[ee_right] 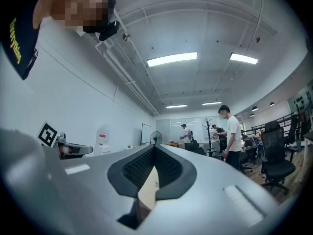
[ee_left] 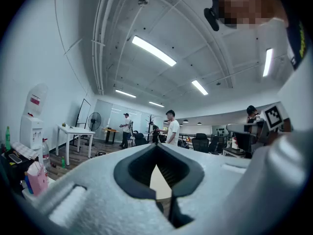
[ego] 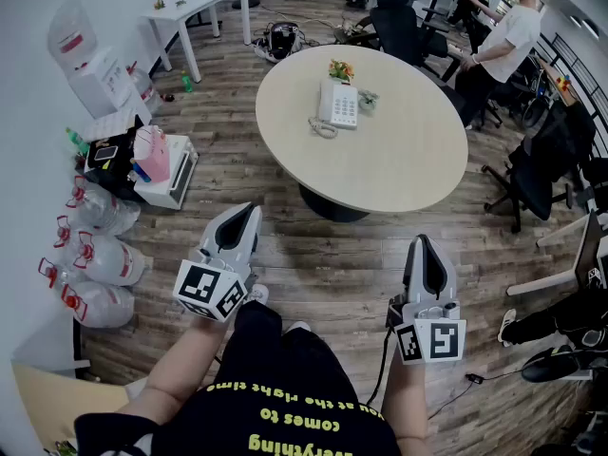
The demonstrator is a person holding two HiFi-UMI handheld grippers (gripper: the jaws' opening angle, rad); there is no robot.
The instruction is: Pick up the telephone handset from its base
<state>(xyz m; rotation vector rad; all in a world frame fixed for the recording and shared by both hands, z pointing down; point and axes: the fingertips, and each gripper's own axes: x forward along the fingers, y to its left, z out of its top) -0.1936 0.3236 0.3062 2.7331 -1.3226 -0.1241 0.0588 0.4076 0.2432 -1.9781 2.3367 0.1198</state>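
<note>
A white telephone (ego: 338, 104) with its handset (ego: 327, 103) resting on the base sits on the round beige table (ego: 399, 164), a coiled cord trailing at its near side. My left gripper (ego: 249, 211) and right gripper (ego: 422, 243) hover over the wooden floor short of the table's near edge, both pointing toward it and well apart from the phone. Both are shut with nothing between the jaws. In the left gripper view the left gripper (ee_left: 157, 146) shows jaws meeting at the tips; the right gripper (ee_right: 155, 147) looks the same in the right gripper view.
A small flower pot (ego: 341, 69) and a little cup (ego: 368, 101) stand beside the phone. A person in white (ego: 499, 41) sits at the table's far right among black office chairs (ego: 537, 174). Water bottles (ego: 95, 264), a dispenser (ego: 90, 65) and boxes line the left wall.
</note>
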